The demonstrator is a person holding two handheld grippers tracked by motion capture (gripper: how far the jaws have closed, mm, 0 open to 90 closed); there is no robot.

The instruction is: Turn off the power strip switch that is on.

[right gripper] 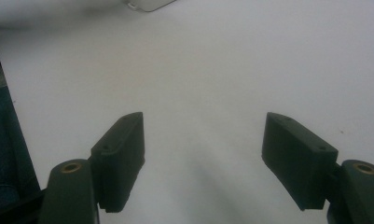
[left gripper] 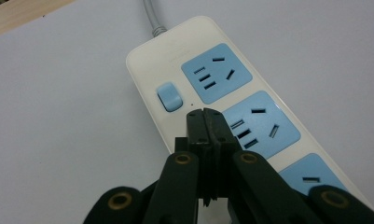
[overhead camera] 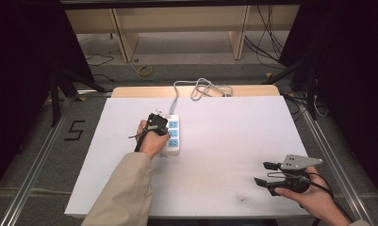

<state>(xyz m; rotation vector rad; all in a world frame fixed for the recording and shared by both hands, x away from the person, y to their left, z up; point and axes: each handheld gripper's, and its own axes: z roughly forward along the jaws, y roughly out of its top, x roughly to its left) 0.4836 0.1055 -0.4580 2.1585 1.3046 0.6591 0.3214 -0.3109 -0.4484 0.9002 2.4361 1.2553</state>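
Left gripper (left gripper: 206, 114): black, two-jaw, held in the person's left hand (overhead camera: 152, 141). Jaws pressed together, nothing between them. Tips poised over the power strip (left gripper: 175, 51), just beside its blue rocker switch (left gripper: 169, 96) and at the edge of the middle socket (left gripper: 259, 125); whether the tips touch the casing cannot be told.

Power strip (overhead camera: 173, 134): cream casing, three blue socket faces in a row, one blue switch near the cord end. Lies flat on the white sheet (overhead camera: 224, 141), left of the sheet's centre, long axis running away from the person. The far socket (left gripper: 216, 72) sits beyond the gripper tips, the near one (left gripper: 310, 177) is partly hidden behind the gripper's linkage.

Cord (overhead camera: 196, 87): grey, leaves the strip's far end and coils loosely on the wooden table edge (overhead camera: 130, 92) beyond the strip.

Right gripper (overhead camera: 263, 173): black, with grey three-cornered plate (overhead camera: 299, 162) on top, held in the person's right hand (overhead camera: 314, 195). Well apart from the power strip, toward the near right corner of the sheet. Jaws wide apart and empty, as the right gripper view (right gripper: 203, 154) confirms; bare sheet lies between them, and a corner of the strip (right gripper: 149, 4) shows far off.

Sleeve (overhead camera: 125, 193): beige, on the left forearm, leading up to the strip.
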